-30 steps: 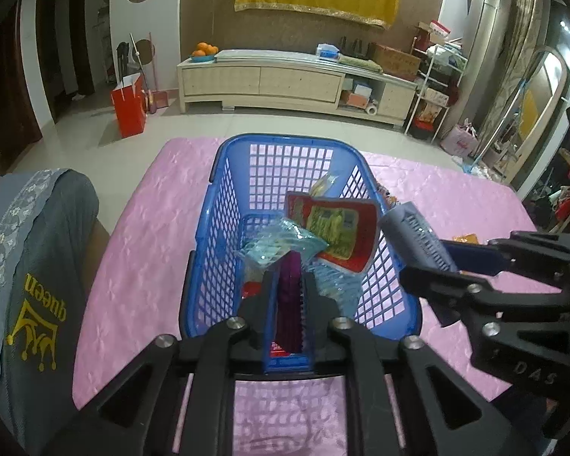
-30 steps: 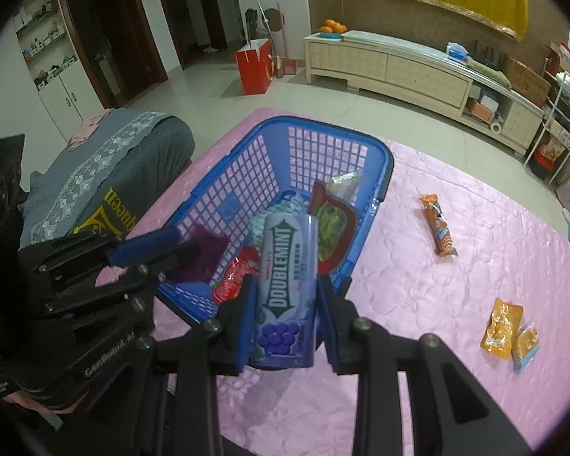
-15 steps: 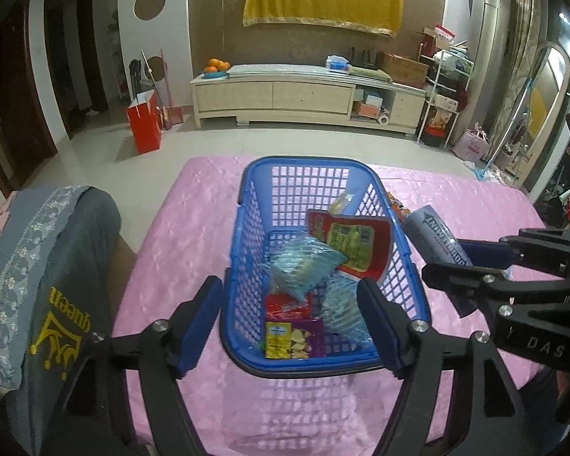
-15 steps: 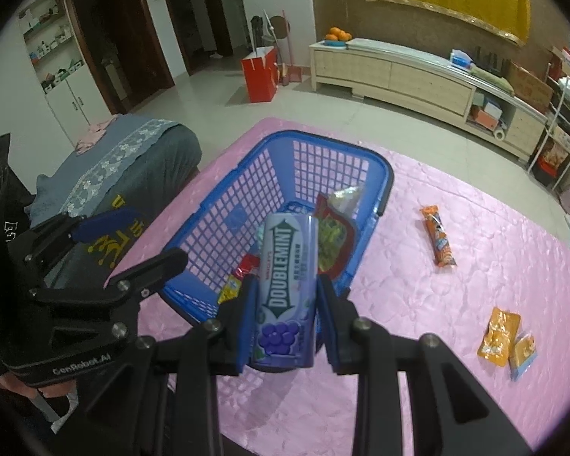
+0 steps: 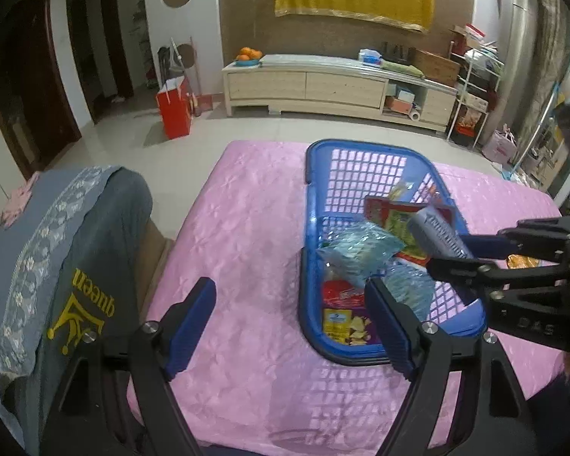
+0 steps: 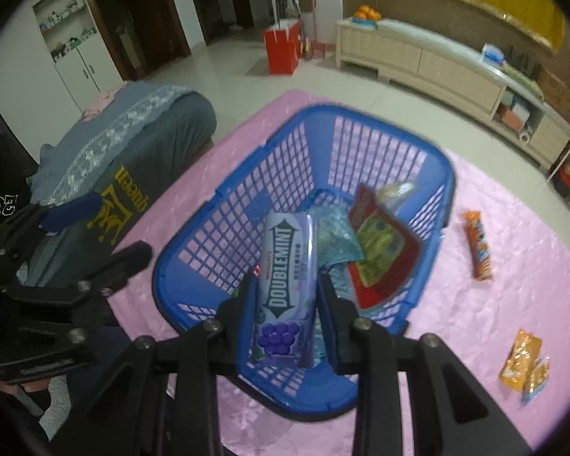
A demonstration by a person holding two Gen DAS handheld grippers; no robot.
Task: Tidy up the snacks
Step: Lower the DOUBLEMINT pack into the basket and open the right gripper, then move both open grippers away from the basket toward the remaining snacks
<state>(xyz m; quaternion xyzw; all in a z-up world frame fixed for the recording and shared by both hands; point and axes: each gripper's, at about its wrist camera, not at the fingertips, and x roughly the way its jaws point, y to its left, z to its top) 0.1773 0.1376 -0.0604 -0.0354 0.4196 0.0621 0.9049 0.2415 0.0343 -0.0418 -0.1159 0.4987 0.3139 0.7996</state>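
A blue plastic basket [image 5: 311,205] [image 6: 231,205] stands on the pink cloth and holds several snack packs, among them a red pack [image 5: 383,212] [image 6: 380,262], a clear blue bag [image 5: 357,254] and a yellow-purple pack [image 5: 345,326]. My left gripper [image 5: 290,328] is open and empty, left of the basket's near end. My right gripper [image 6: 285,300] [image 5: 471,252] is shut on a purple Doublemint pack [image 6: 285,288] [image 5: 437,237] and holds it over the basket's near right part. An orange bar [image 6: 478,250] and small orange packs [image 6: 522,361] lie on the cloth to the right.
A grey cushioned seat with a yellow "queen" print [image 5: 57,266] stands left of the table. The pink table edge [image 5: 193,205] drops to a tiled floor. A red bag [image 5: 173,110] and a long wooden cabinet [image 5: 323,87] are farther back.
My left gripper opened, dropped the yellow-purple pack into the basket, then drew back and to the left. My right gripper moved the Doublemint pack further over the basket.
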